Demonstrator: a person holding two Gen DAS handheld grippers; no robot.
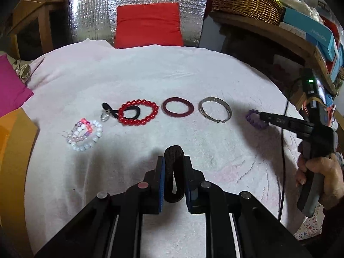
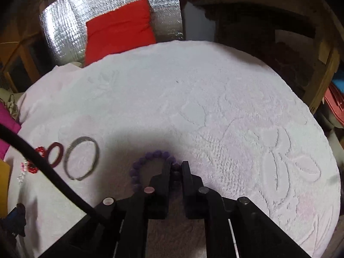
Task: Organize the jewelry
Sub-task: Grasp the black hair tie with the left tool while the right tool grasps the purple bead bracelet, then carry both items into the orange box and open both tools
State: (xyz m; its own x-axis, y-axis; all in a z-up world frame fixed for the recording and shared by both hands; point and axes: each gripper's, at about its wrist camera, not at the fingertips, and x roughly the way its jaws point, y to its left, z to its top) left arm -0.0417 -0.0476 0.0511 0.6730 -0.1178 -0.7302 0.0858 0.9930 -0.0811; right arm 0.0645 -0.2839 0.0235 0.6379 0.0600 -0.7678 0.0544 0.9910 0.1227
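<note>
Left of the silver bangle (image 1: 215, 111) lie a maroon ring (image 1: 178, 109), red bead bracelet (image 1: 138, 112) and pale bead bracelets (image 1: 86, 134). Just right of it, the right gripper (image 2: 176, 167) pinches the purple bead bracelet (image 2: 142, 165). The left gripper (image 1: 174, 161) clamps a black cord loop (image 1: 173, 172), nearer than the bangle, above the white towel (image 1: 150, 73)

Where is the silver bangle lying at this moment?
In the left wrist view the silver bangle lies flat on the white towel, right of centre in the row, between the dark red ring and the purple bead bracelet that the right gripper pinches.
</note>
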